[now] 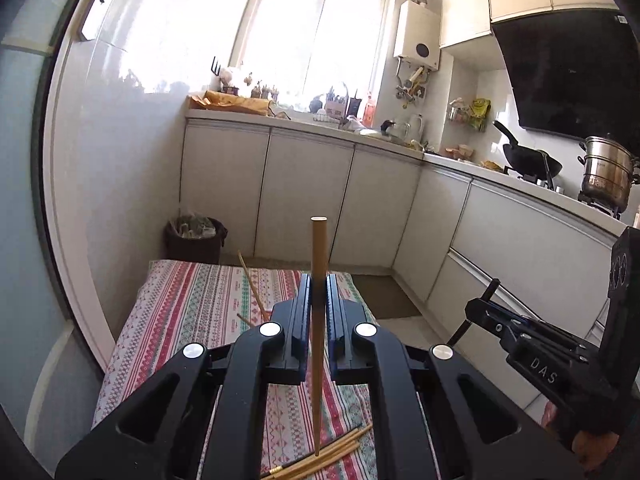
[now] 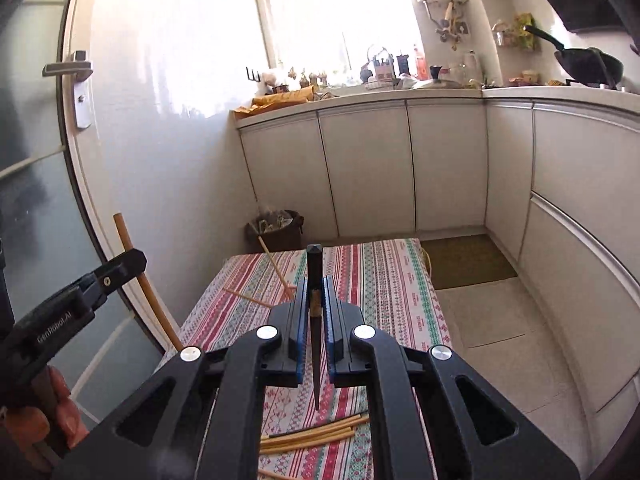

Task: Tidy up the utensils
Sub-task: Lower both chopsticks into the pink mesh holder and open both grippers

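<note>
From the left wrist, the left claw [image 1: 319, 300] is clamped on a light wooden chopstick [image 1: 319, 280] standing upright above the striped bench [image 1: 192, 312]; more chopsticks [image 1: 332, 456] lie on the cloth below.

From the right wrist, the right claw [image 2: 316, 304] pinches a dark chopstick [image 2: 314, 268], also upright, over the same bench.

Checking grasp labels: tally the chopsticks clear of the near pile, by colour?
light-wood chopsticks: 3, one in the left gripper, two loose on the tablecloth
dark chopsticks: 1, in the right gripper
Total: 4
The near pile overlaps too much to count.
</note>
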`<state>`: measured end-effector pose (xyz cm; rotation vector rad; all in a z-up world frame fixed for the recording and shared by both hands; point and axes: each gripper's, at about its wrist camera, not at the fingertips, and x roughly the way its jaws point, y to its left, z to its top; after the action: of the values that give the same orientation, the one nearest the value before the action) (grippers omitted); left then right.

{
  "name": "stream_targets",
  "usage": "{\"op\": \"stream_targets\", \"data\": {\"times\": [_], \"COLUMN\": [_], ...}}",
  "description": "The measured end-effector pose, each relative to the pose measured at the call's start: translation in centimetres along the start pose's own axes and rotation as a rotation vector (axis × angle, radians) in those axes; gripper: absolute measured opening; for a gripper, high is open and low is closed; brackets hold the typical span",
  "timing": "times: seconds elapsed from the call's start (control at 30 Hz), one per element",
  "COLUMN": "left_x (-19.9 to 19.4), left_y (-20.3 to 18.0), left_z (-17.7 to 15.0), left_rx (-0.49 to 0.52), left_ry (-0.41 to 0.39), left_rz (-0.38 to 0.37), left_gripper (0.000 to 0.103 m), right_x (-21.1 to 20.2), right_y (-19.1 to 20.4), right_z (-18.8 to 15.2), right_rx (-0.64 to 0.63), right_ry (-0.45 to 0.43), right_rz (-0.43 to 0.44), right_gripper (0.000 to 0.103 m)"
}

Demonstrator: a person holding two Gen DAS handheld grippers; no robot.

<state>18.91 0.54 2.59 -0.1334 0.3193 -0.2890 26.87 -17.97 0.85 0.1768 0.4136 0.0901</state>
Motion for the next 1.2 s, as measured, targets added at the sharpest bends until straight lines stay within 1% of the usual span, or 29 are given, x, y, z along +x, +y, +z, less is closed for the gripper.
{"op": "stream_targets", "data": {"times": [0.23, 0.37, 0.5, 0.57, 0.63, 0.73, 0.8, 0.83, 0.9, 1.07, 1.17, 1.2], "left_x": [4.6, 7.9, 11.4, 13.0, 14.8, 16.8, 17.9, 18.3, 18.1, 16.5, 15.2, 14.7], "left_y": [0.3, 1.0, 1.8, 2.2, 2.9, 3.7, 4.2, 4.4, 4.9, 4.3, 3.7, 3.6], "left_z": [2.7, 3.9, 4.1, 3.8, 3.2, 2.0, 1.1, 0.7, 0.3, 1.5, 2.5, 2.8], "left_rx": [-0.016, -0.012, -0.016, -0.012, -0.028, -0.03, -0.036, -0.046, -0.061, -0.036, -0.022, -0.02], "left_ry": [-0.1, -0.141, -0.161, -0.17, -0.155, -0.149, -0.124, -0.106, -0.099, -0.128, -0.152, -0.162], "left_rz": [0.047, 0.071, 0.092, 0.117, 0.117, 0.136, 0.145, 0.142, 0.131, 0.121, 0.112, 0.111], "left_gripper": [0.006, 0.006, 0.007, 0.007, 0.007, 0.007, 0.007, 0.007, 0.007, 0.012, 0.019, 0.023], "right_x": [5.1, 9.4, 14.2, 16.6, 18.5, 20.8, 22.2, 22.7, 23.1, 21.9, 20.7, 20.1], "right_y": [-0.3, -0.5, -0.2, -0.2, -0.1, -0.1, 0.1, 0.2, 0.3, 0.6, 0.4, 0.3], "right_z": [4.1, 5.3, 4.8, 4.2, 3.5, 2.2, 1.4, 0.9, 0.2, 0.2, 0.9, 1.0], "right_rx": [0.039, 0.067, 0.08, 0.081, 0.078, 0.077, 0.066, 0.062, 0.057, 0.051, 0.045, 0.047], "right_ry": [-0.082, -0.093, -0.08, -0.065, -0.056, -0.032, 0.002, 0.02, 0.038, 0.049, 0.037, 0.031], "right_rz": [-0.003, 0.023, 0.041, 0.051, 0.047, 0.062, 0.08, 0.086, 0.098, 0.098, 0.089, 0.088], "right_gripper": [0.007, 0.007, 0.007, 0.007, 0.007, 0.007, 0.007, 0.008, 0.011, 0.012, 0.012, 0.015]}}
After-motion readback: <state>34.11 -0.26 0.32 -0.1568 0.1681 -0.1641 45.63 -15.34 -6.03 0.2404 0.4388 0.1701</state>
